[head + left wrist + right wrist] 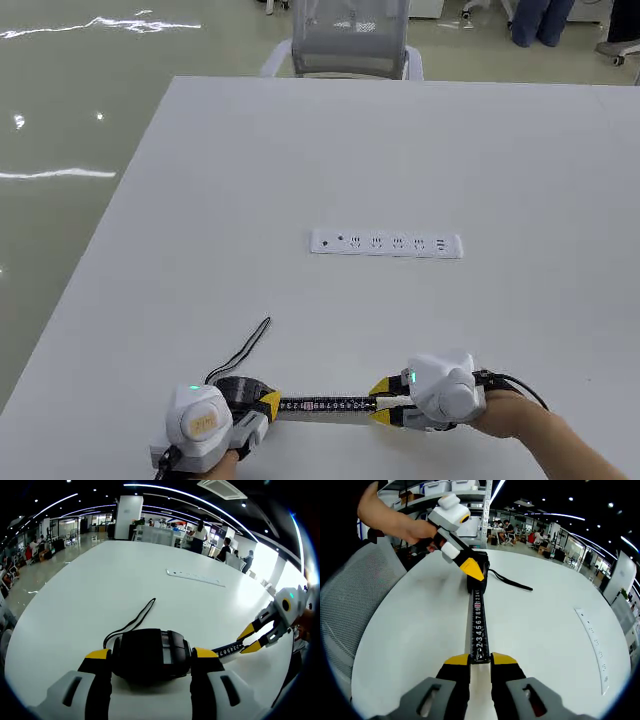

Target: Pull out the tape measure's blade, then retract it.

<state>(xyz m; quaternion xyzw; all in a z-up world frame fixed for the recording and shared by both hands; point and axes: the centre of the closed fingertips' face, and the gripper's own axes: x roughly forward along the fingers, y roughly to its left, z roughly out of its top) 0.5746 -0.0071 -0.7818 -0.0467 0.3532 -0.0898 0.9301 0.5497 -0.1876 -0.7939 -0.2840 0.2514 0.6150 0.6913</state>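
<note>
The tape measure sits near the front edge of the surface, a smooth, matte white top. Its case is black and rounded, with a ribbed band across the middle. The left tool, grey plastic with yellow-tipped jaws, pinches this case from both sides. A thin black strap trails from the case and lies in a loose loop on the surface.

The blade is a narrow, flat black ribbon stretched straight from the case to the right tool. That tool's yellow-tipped jaws are pressed together on the blade's free end.

White numerals run along the blade. In the right gripper view 2 to 9 can be read from the clamped end, followed by a red mark, and the figures beyond it are too small to read.

Further back lies a long, flat white power strip with a row of sockets. A grey mesh-backed chair stands at the far edge.
</note>
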